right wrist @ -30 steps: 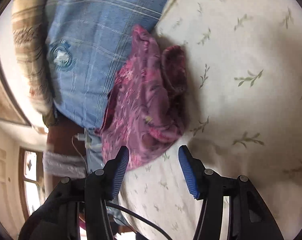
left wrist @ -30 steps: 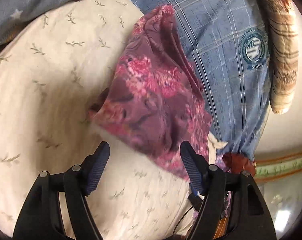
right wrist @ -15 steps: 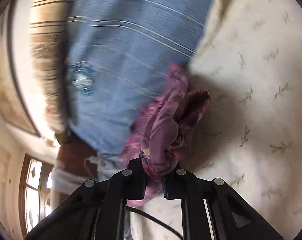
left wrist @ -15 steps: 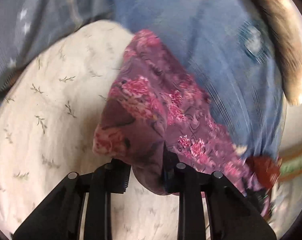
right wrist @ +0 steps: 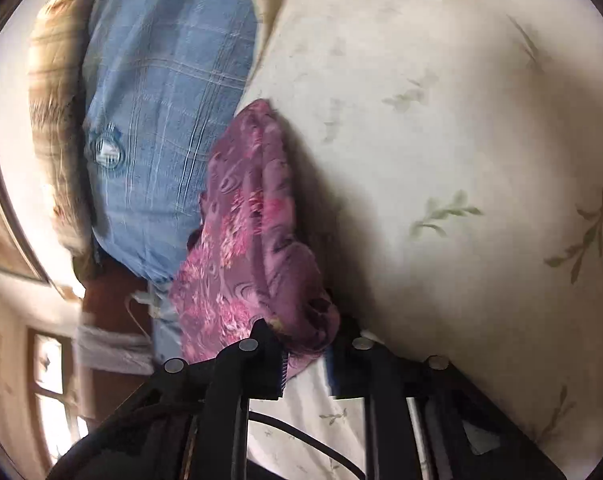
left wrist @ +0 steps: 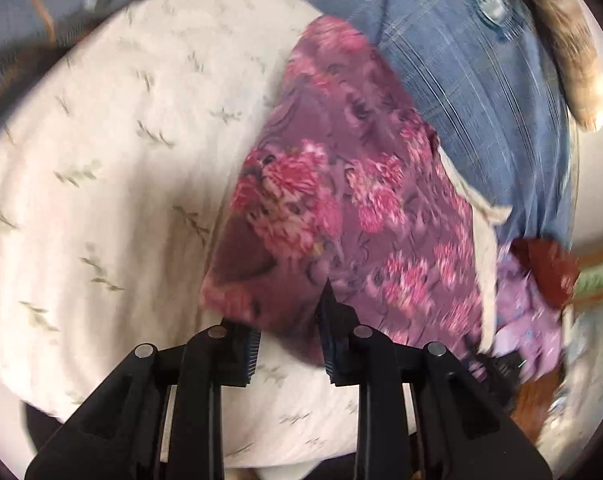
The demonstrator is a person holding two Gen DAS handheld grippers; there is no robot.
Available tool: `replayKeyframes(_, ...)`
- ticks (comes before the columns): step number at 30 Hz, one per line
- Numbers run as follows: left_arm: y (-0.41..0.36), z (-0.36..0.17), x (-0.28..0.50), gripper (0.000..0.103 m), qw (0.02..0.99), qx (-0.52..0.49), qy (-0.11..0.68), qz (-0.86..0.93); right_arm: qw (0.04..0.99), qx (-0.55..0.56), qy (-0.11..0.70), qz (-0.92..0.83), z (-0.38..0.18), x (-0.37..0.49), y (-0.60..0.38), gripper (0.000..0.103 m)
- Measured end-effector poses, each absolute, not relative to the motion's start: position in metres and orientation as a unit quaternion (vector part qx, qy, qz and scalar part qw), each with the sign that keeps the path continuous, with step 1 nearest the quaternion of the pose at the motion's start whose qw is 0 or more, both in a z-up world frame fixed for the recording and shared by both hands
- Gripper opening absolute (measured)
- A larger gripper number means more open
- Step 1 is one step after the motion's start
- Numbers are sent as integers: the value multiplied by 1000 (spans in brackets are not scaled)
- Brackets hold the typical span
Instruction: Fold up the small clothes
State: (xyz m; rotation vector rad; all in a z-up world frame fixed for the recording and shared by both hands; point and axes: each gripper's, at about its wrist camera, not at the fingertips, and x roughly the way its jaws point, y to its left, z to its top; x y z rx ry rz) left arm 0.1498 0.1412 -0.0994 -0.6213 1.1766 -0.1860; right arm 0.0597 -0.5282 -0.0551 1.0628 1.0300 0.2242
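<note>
A small purple garment with pink flowers (left wrist: 341,208) lies on a cream bed sheet with leaf sprigs (left wrist: 101,160), stretched out from a crumpled heap. My left gripper (left wrist: 289,320) is shut on its near edge, with cloth bunched between the blue pads. In the right wrist view the same garment (right wrist: 253,240) runs away from my right gripper (right wrist: 303,332), which pinches a bunched corner. The right jaws are opening slightly, with the cloth still between them. Both views are blurred by motion.
A blue plaid cloth with a round badge (left wrist: 481,80) lies just beyond the garment. A beige striped pillow (left wrist: 569,52) sits at the bed's far edge. Lilac cloth (left wrist: 529,312) and a dark red item (left wrist: 549,272) lie at the right. The right wrist view shows a window (right wrist: 49,392).
Both grippers stood open near the crumpled garment, then closed on its edges. They have since moved sideways with it, and the cloth now looks pulled out flatter.
</note>
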Motion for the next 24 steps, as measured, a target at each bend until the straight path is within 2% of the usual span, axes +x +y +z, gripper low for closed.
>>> replayKeyframes(2,148,-86,132,23,798,-263,533,-99,747,448,481,97,-41,56,-529,25)
replayKeyframes(6,168,-63,108,24,817,-234,511,-128,777,434,454,50,-5,36,-555,29)
replayKeyframes(7,171,-58,108,30,822,-227,506,-126,787,431,439,39,6,32,-565,30)
replayKeyframes(8,174,-48,114,41,831,-212,500,-123,794,427,431,37,14,29,-569,34)
replayKeyframes(10,171,-38,130,55,841,-201,489,-119,811,402,422,47,38,40,-573,36)
replayKeyframes(11,168,-33,145,59,844,-197,484,-120,817,390,421,57,46,48,-569,44)
replayKeyframes(14,153,-33,195,62,840,-193,492,-122,825,354,427,106,60,93,-546,54)
replayKeyframes(20,147,-67,283,62,806,-210,545,-93,813,318,480,91,13,228,-517,54)
replayKeyframes(24,151,-84,310,62,792,-240,554,-91,799,316,503,89,-16,274,-502,54)
